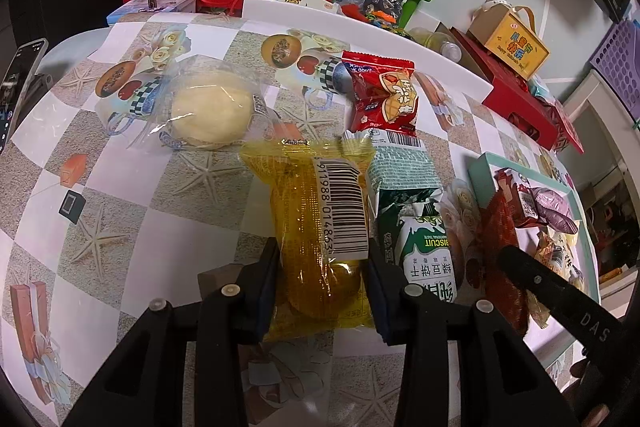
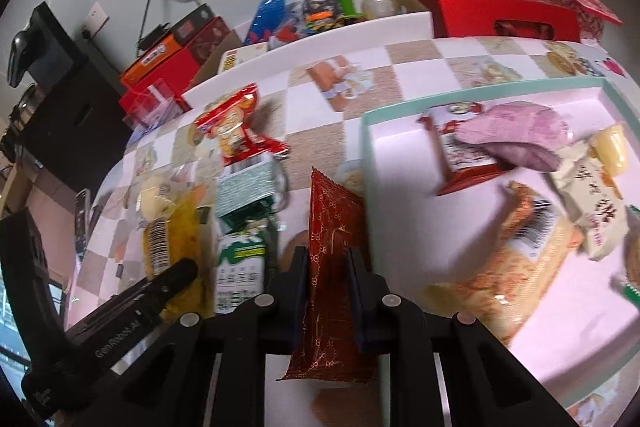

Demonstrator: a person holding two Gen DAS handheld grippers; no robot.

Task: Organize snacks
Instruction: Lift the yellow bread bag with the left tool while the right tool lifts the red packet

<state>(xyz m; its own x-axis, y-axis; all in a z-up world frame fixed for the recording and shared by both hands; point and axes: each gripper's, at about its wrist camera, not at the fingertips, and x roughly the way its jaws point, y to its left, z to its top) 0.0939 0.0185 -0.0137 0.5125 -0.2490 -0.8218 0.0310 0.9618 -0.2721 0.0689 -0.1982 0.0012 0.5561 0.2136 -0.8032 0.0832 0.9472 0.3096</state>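
A: What step is this, as you read it?

B: Carrying snacks into the tray [image 2: 472, 95], the mint-rimmed one that sits just right of the right gripper [image 2: 329, 259] and already holds several packets. Both grippers are loaded. I'd judge this the transfer stage, with more sorting left.

A: And what does the next move call for?

B: Swinging the right gripper rightward over the tray's near rim, finding a bare patch among the packets there, then letting go. The dark red packet stands on edge, so it may flop as it drops.

A: What lies loose on the table [image 1: 120, 187]?

B: Ahead and left of the left gripper [image 1: 323, 259], a pale round bun [image 1: 212, 111] in clear wrap. Straight ahead, a red snack bag [image 1: 384, 95]. Just right of its jaws, touching the yellow one, a green biscuit packet [image 1: 416, 227].

A: The grips themselves?

B: The left gripper is clenched on the yellow packet [image 1: 320, 211], which runs forward from between its jaws, barcode up. The right gripper is clamped on the dark red packet [image 2: 332, 227], held upright between its pads, its far end reaching ahead beside the tray's left wall.
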